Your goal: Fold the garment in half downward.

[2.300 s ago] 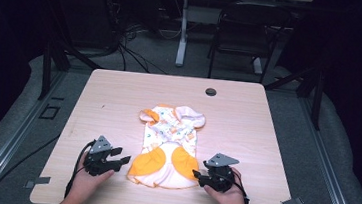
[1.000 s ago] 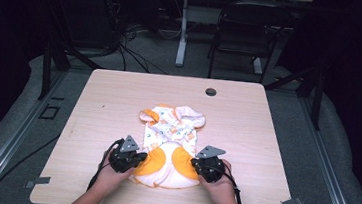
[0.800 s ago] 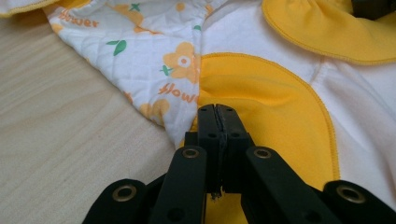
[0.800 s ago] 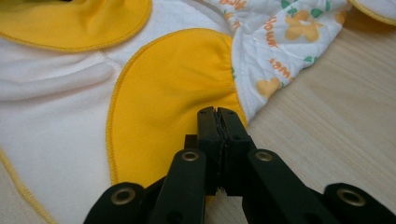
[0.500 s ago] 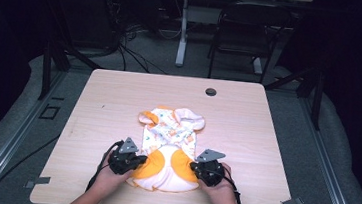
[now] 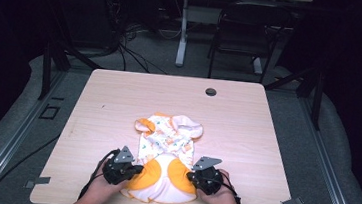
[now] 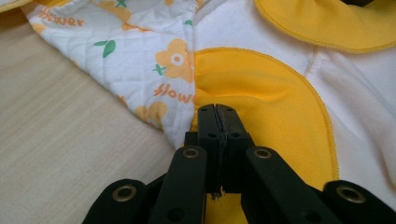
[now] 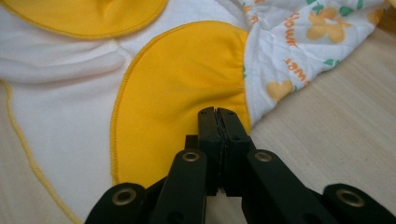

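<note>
A pale wooden bench (image 6: 119, 101) stands on grey floor (image 6: 10, 136). Behind the bench: a dark chair (image 6: 241, 32), cables (image 6: 133, 52) and a white table leg (image 6: 181, 37).

One baby garment (image 6: 165, 163), two tongs (image 6: 132, 170) (image 6: 193, 176), one table (image 6: 247, 123), and one grommet (image 6: 210, 92).

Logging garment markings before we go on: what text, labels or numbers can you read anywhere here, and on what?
"flower" in orange script, printed beside the yellow flowers on the quilted white part of the baby garment, left gripper view.
"flower" again near that fabric's far edge, cut off by the frame.
"flower", turned sideways, on the same quilted fabric, right gripper view.
High view: the print is too small to read.
</note>
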{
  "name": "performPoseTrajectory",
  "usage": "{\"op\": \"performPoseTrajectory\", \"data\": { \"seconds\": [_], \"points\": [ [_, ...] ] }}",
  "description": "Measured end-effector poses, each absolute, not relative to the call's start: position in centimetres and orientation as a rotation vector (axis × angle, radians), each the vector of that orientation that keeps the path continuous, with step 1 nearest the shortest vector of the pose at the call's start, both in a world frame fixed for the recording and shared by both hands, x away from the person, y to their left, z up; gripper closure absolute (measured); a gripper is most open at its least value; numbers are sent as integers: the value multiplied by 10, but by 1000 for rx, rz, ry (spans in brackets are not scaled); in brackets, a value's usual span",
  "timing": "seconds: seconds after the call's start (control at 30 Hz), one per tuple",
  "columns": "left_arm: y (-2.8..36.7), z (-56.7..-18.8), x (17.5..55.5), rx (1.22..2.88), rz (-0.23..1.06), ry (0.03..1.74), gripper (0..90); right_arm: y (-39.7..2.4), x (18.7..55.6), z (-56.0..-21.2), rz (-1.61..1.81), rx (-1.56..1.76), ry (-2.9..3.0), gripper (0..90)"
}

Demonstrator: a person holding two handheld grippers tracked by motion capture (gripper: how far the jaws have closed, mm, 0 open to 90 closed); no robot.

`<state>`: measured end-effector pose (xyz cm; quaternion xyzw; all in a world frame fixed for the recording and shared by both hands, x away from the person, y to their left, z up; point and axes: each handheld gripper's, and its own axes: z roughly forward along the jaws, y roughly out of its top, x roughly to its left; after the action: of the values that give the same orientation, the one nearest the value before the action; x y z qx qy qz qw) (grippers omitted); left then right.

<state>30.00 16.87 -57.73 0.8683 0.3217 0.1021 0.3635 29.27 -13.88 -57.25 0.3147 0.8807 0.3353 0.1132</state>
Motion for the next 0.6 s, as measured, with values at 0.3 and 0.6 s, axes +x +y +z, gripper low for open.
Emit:
{"op": "performPoseTrajectory", "data": {
  "seconds": [0.3,0.6],
  "points": [
    [171,-578,286,2217,232,835,893,-138,277,-572,983,895,2613,889],
    [172,-577,286,2185,221,820,804,-140,277,-570,1062,923,2568,783]
  ]
}}
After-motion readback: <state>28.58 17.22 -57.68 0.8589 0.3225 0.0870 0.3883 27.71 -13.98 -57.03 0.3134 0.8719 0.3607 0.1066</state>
